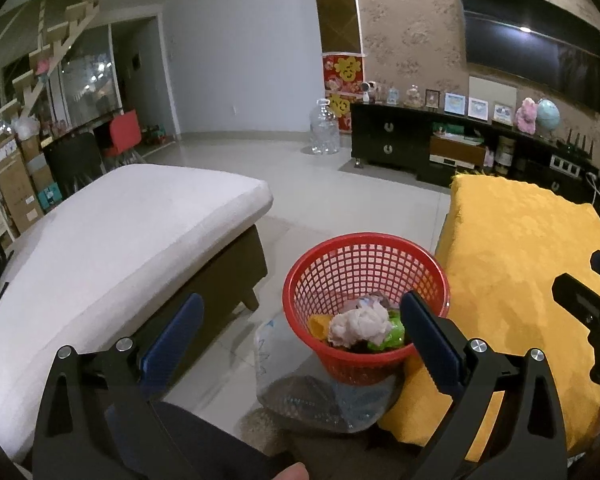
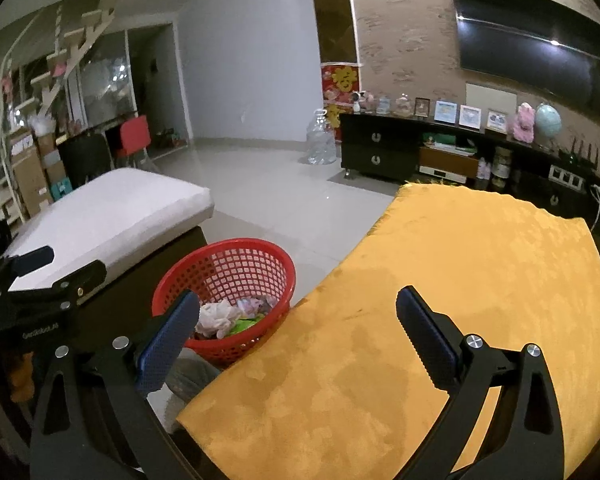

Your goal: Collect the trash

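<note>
With the trash (image 1: 360,326) lying in the red basket (image 1: 366,240) beside the yellow cloth (image 2: 460,300), you are holding both the left gripper (image 1: 300,332) and the right gripper (image 2: 298,320) wide and empty; collection is looking nearly finished.

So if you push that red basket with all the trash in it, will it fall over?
Probably it slides or tips easily: the red basket is thin open plastic mesh, so likely light. Its base looks narrower than its rim, which favours tipping. The crumpled white paper inside looks light and adds little weight.
</note>
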{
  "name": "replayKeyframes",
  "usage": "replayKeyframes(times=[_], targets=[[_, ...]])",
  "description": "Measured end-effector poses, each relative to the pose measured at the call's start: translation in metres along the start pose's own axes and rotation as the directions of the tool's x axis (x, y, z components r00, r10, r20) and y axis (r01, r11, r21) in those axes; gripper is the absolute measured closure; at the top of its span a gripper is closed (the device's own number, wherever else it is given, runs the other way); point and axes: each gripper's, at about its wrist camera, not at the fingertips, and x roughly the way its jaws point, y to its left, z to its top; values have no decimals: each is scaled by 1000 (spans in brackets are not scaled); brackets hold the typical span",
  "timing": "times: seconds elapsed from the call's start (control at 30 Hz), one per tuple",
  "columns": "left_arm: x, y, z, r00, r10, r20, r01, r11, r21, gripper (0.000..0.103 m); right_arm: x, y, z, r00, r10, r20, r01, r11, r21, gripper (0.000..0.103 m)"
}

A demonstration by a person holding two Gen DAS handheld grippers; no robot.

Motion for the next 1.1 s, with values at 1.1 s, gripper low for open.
replayKeyframes(times=[1.1], targets=[[-14, 0, -7, 1000, -5, 3, 5, 1000, -13, 8, -3, 14, -7, 999, 48, -1, -48, 999, -25, 7]])
